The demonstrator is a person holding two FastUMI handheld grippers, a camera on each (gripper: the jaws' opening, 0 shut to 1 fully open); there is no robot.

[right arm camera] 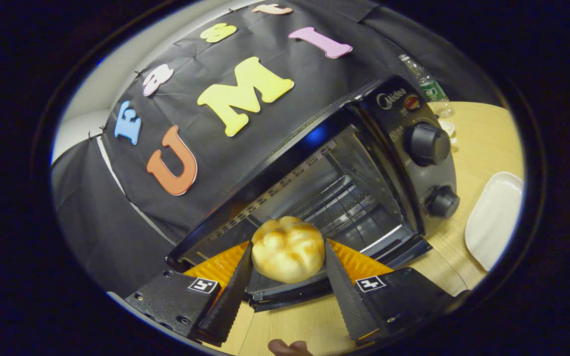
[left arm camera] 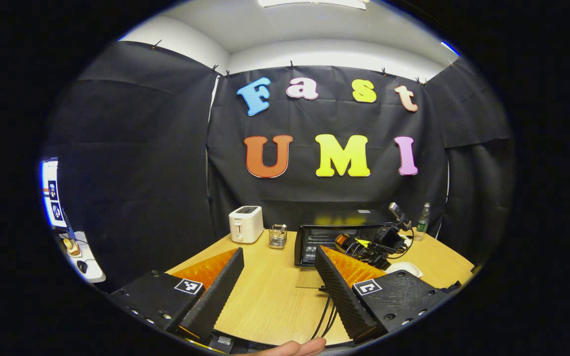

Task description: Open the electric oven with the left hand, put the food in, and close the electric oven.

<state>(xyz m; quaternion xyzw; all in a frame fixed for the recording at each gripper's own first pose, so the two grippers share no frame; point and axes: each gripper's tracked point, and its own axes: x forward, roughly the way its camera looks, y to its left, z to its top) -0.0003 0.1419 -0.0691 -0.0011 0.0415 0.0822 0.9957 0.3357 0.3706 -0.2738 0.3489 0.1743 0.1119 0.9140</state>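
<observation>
A golden bread bun (right arm camera: pixel 289 249) is pinched between both fingers of my right gripper (right arm camera: pixel 287 247), just in front of the black electric oven (right arm camera: pixel 389 148). The oven's door (right arm camera: pixel 285 294) is folded down under the bun, and the wire rack (right arm camera: pixel 344 198) inside is bare. In the left gripper view the oven (left arm camera: pixel 309 240) stands at the table's far side, and the right gripper (left arm camera: pixel 371 244) is held at its front. My left gripper (left arm camera: pixel 279 252) hangs open over the wooden table (left arm camera: pixel 270 291), well back from the oven, with nothing between its fingers.
A white plate (right arm camera: pixel 493 217) lies on the table right of the oven, and shows as a white plate (left arm camera: pixel 403 269) in the left gripper view. A white toaster (left arm camera: pixel 246 223) and a glass holder (left arm camera: pixel 277 236) stand left of the oven. A bottle (left arm camera: pixel 423 217) stands behind it.
</observation>
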